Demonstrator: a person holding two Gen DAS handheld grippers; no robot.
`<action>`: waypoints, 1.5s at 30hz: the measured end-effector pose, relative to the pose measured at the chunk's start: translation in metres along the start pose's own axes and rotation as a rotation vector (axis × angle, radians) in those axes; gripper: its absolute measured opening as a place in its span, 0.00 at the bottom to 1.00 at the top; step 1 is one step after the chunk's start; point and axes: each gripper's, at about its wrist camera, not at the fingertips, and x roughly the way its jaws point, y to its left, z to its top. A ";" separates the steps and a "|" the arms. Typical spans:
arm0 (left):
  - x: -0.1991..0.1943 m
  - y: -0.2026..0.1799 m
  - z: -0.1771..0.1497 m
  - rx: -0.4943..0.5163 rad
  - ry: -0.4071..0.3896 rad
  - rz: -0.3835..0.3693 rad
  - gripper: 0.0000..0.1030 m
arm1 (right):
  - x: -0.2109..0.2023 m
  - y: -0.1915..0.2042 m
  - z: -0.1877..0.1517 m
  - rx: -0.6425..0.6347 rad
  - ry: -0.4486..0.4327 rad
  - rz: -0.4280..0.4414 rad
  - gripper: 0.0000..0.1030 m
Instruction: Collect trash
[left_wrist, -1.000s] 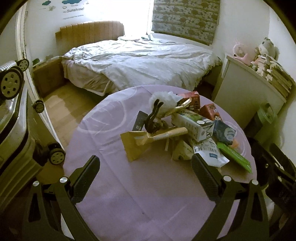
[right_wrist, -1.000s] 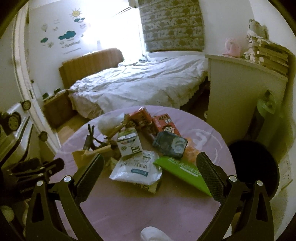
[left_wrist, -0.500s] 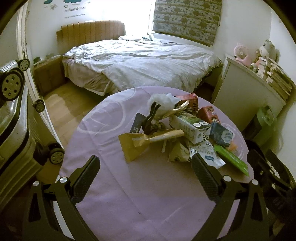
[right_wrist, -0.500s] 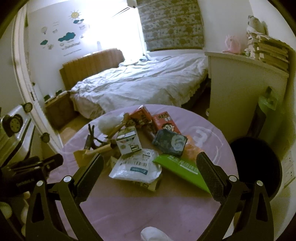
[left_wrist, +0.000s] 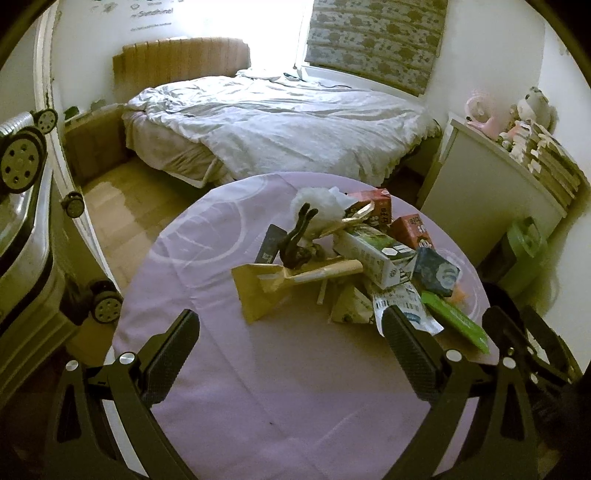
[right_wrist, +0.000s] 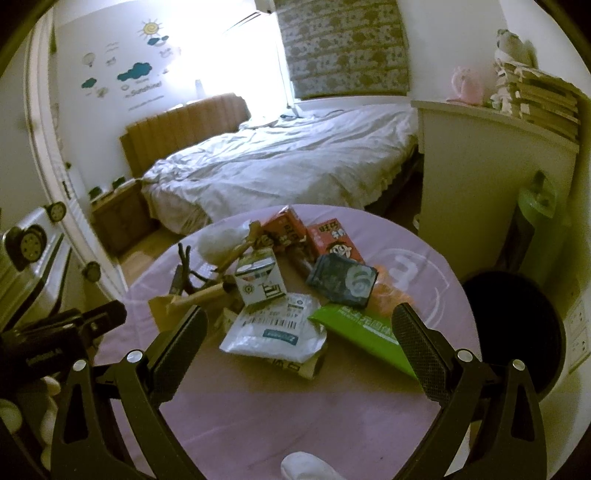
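Bedroom, round table (left_wrist: 229, 369) under lilac cloth, bed (left_wrist: 280, 125) beyond. Trash heap (left_wrist: 354, 258) at far right of tabletop, untouched. Left gripper (left_wrist: 291, 354) and right gripper (right_wrist: 301, 349) both spread wide, empty, hovering short of it. Collecting not yet begun (judged); next: closing on nearest white mailer (right_wrist: 275, 328). Lower pile layers buried; black bin (right_wrist: 513, 325) on right dim, rim cut.

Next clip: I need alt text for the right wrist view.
The open right gripper hovers over a round purple table with a heap of trash: a white mailing bag, a green packet and red drink cartons. Behind it are an unmade bed and a white cabinet.
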 end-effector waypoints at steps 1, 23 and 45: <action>0.000 0.000 0.001 -0.001 0.000 0.001 0.95 | 0.000 0.000 0.000 0.001 0.000 0.000 0.95; 0.000 0.000 0.001 0.006 0.003 0.008 0.95 | 0.001 0.002 -0.001 -0.003 0.002 0.000 0.95; 0.027 0.028 0.006 -0.015 0.038 -0.044 0.95 | 0.024 0.002 -0.003 -0.280 0.019 -0.170 0.95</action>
